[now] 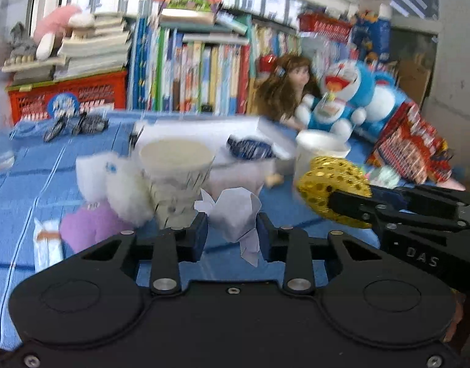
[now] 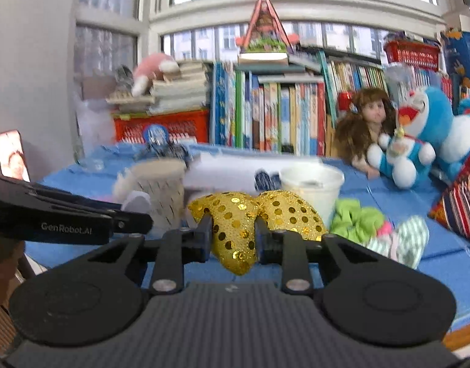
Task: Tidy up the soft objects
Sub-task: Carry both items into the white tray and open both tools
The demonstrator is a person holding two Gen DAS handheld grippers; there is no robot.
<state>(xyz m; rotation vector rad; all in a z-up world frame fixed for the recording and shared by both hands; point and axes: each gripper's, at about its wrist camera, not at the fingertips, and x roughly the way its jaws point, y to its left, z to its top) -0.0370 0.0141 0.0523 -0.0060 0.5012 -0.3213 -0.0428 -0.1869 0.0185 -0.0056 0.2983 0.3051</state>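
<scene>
My left gripper (image 1: 232, 230) is shut on a crumpled white cloth (image 1: 236, 214) and holds it above the blue table, just in front of a patterned paper cup (image 1: 176, 171). My right gripper (image 2: 233, 233) is shut on a gold sequinned heart-shaped soft piece (image 2: 235, 230); it also shows in the left wrist view (image 1: 330, 181), held by the right gripper's fingers (image 1: 351, 205) next to a white cup (image 1: 317, 150). The white cup shows behind the gold piece in the right wrist view (image 2: 311, 184).
A white fluffy toy (image 1: 118, 181) and a purple soft item (image 1: 87, 227) lie left of the patterned cup. Green and striped fabric pieces (image 2: 376, 230) lie at right. A white box (image 1: 210, 135), a doll (image 1: 290, 89), blue plush toys (image 1: 351, 98) and books (image 1: 188, 70) stand behind.
</scene>
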